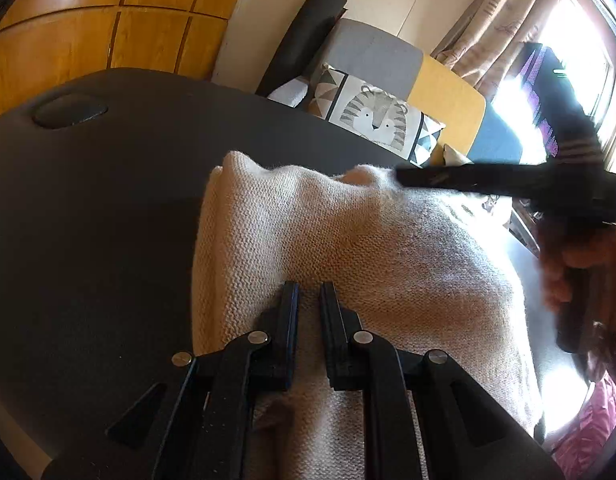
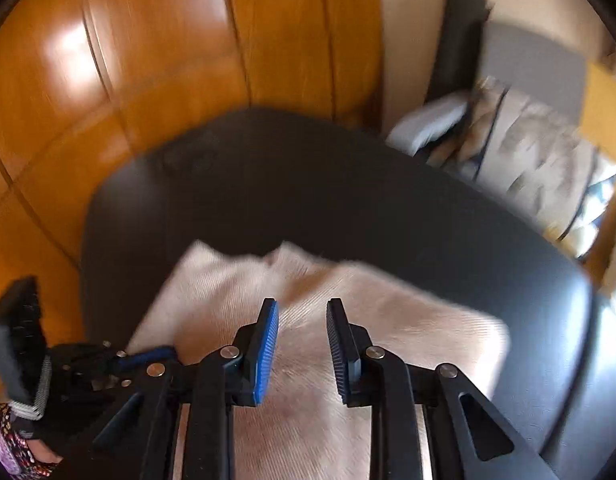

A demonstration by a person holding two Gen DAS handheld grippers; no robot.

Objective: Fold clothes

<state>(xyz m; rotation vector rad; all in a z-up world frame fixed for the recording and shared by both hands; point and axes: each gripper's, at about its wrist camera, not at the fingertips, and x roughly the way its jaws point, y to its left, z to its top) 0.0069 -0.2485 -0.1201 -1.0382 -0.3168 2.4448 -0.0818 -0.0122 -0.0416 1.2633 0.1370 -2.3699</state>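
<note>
Nearest, L gripper [image 1: 309,286] is low over a cream knit sweater [image 1: 348,248] – jaws nearly together w/ a narrow strip of knit between; can't tell if it's pinched. R gripper [image 2: 302,306] has its jaws partly apart above the same sweater [image 2: 308,304], nothing clamped, blue pad [image 2: 267,344] facing in; view is blurred. Sweater lies bunched on a dark table [image 1: 87,200]. Beyond – a tiger-print cushion [image 1: 376,120], wood-panel cupboard [image 1: 107,20], curtain [image 1: 508,12].

Both grippers are matte black plastic with round silver pivot screws: the left gripper [image 1: 309,292] has black fingers, the right gripper [image 2: 301,312] ribbed blue pads [image 2: 269,344]. A floral-patterned sleeve [image 2: 5,436] shows at lower left.
</note>
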